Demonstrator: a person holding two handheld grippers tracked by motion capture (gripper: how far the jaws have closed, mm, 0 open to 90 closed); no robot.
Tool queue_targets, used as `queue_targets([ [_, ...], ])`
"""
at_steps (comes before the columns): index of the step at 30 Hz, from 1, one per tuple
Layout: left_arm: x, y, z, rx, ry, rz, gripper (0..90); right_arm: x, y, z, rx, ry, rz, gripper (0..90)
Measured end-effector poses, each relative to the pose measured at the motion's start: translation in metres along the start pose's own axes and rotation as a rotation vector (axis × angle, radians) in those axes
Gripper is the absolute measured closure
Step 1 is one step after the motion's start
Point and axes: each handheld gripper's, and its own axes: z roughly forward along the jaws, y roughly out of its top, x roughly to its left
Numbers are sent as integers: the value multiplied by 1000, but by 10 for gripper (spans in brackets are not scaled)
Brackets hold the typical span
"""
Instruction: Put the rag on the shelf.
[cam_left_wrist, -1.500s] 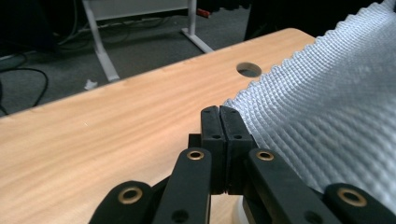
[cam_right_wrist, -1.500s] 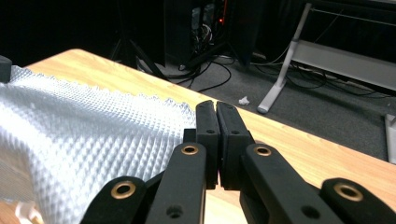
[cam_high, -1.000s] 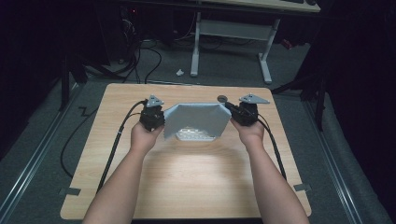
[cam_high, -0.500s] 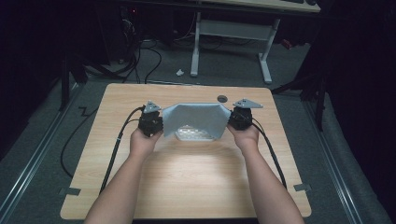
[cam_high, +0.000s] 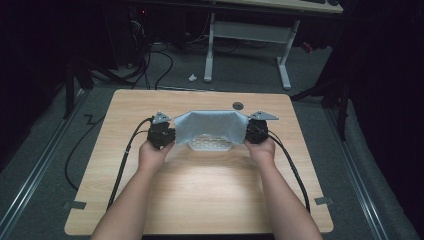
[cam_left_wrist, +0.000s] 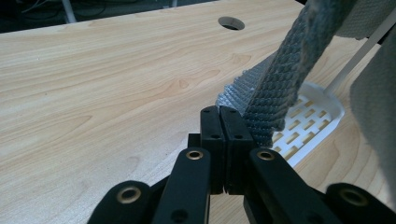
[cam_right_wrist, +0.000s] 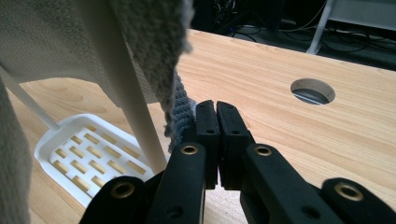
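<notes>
The left gripper (cam_high: 165, 134) and right gripper (cam_high: 252, 131) each pinch 1 end of a grey cloth (cam_high: 210, 126), at 9 and 3 o'clock. The cloth hangs over a white slotted tray (cam_high: 209, 143) on the wooden table (cam_high: 200, 195).

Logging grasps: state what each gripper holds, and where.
Both hold the grey cloth bag: left gripper shut on its left edge, right gripper on its right edge, stretched above the table.

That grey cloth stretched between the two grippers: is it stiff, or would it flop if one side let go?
Probably floppy: the grey cloth sags in the middle and folds at its held corners. Its coarse woven edge looks grippy, not slippery. Likely light, since only the closed fingers pinching its edges hold it up.
</notes>
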Motion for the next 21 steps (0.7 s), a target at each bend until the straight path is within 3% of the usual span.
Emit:
queue_targets([
  [5,1,0,-2,-4,4,-5,875,-1,-1,0,8,-7,1,892],
  [8,2,1,-4,-10,12,-10,781,-4,0,0,7,-16,8,856],
  [14,6,3,-11,-32,51,-13,682,-8,2,-5,6,-37,16,800],
  [21,10,3,-19,-51,69,-23,666,-11,5,-15,-8,-53,3,780],
])
